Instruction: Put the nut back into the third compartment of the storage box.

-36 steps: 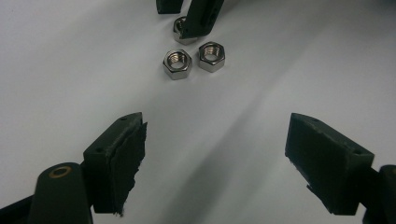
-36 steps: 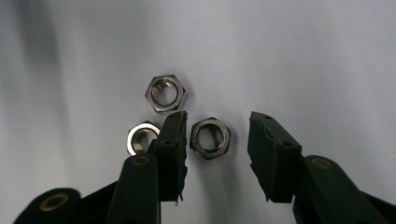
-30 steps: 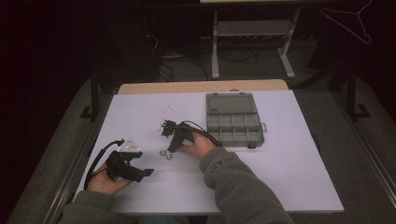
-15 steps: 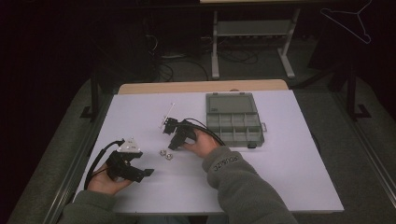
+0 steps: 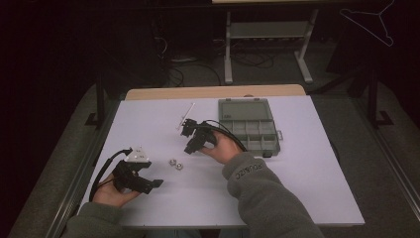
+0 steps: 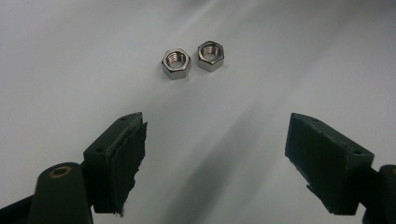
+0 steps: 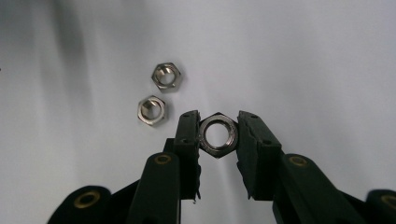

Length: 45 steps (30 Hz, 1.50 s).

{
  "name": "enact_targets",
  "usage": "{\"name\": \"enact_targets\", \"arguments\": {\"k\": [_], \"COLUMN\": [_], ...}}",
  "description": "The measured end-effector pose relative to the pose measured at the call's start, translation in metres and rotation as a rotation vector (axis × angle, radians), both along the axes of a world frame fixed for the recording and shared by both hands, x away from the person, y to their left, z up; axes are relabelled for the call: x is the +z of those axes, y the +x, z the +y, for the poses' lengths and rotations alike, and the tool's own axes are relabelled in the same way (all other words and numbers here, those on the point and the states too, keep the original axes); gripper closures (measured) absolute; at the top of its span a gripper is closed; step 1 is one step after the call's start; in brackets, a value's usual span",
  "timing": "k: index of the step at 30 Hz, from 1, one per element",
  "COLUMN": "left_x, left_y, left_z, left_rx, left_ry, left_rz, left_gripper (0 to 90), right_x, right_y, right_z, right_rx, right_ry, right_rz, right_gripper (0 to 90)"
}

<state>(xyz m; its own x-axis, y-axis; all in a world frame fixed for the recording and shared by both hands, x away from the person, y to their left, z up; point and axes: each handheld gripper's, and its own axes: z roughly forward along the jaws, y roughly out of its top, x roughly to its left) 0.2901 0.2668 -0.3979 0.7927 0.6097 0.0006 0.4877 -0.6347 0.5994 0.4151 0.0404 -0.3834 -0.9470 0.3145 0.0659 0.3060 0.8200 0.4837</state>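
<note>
1. The right tongs (image 7: 218, 135) pinch one shiny steel hex nut (image 7: 218, 135) by its flats, above the white table (image 5: 307, 163).
2. Two more hex nuts (image 6: 176, 63) (image 6: 210, 55) lie flat, nearly touching, ahead of the left tongs (image 6: 215, 158), which gape wide.
3. A grey plastic compartment box (image 5: 249, 126) sits beyond; its contents are unclear.
4. The sleeve cuff lettering (image 5: 247, 169) is too small to read surely.

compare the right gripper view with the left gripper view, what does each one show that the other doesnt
Right gripper view alone: a larger dark hex nut clamped between the right gripper jaws, its hole facing the camera. Left gripper view alone: the left gripper with jaws wide apart and nothing between them. Both share the two small silver nuts lying close together on the white table, ahead of the jaws.
</note>
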Motion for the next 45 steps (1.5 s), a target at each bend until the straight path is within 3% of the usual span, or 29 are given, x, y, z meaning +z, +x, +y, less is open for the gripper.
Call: {"name": "enact_targets", "arguments": {"k": [8,9,11,23,26,30,35,41,45], "left_x": [0.000,0.000,0.000,0.000,0.000,0.000,0.000,0.000,0.000], "left_y": [0.000,0.000,0.001,0.000,0.001,0.001,0.001,0.001,0.001], "left_z": [0.000,0.000,0.000,0.000,0.000,0.000,-0.001,0.000,0.000], "left_rx": [-0.008,-0.008,-0.010,-0.003,-0.006,-0.008,-0.010,-0.010,-0.010], "left_ry": [0.009,0.009,0.009,0.003,0.005,0.008,0.010,0.007,0.008], "left_rz": [-0.008,-0.008,-0.008,-0.004,-0.004,-0.002,-0.002,0.000,-0.001], "left_gripper": [19.5,19.5,19.5,19.5,19.5,19.5,19.5,19.5,19.5], "right_x": [0.024,0.024,0.029,0.028,0.028,0.023,0.012,0.000,0.000], "right_y": [0.009,0.009,0.014,0.040,0.045,0.049,0.054,0.058,0.058], "right_z": [-0.055,-0.055,-0.080,-0.168,-0.185,-0.200,-0.204,-0.204,-0.203], "right_rx": [-0.083,-0.083,-0.136,-0.373,-0.410,-0.451,-0.483,-0.485,-0.486], "right_ry": [0.047,0.047,0.062,0.067,0.056,0.036,-0.005,-0.029,-0.017], "right_rz": [-0.035,-0.035,-0.040,-0.006,-0.008,-0.008,0.010,0.021,0.018], "right_gripper": [69.4,69.4,69.3,69.3,69.3,69.3,69.2,68.3,65.6]}}
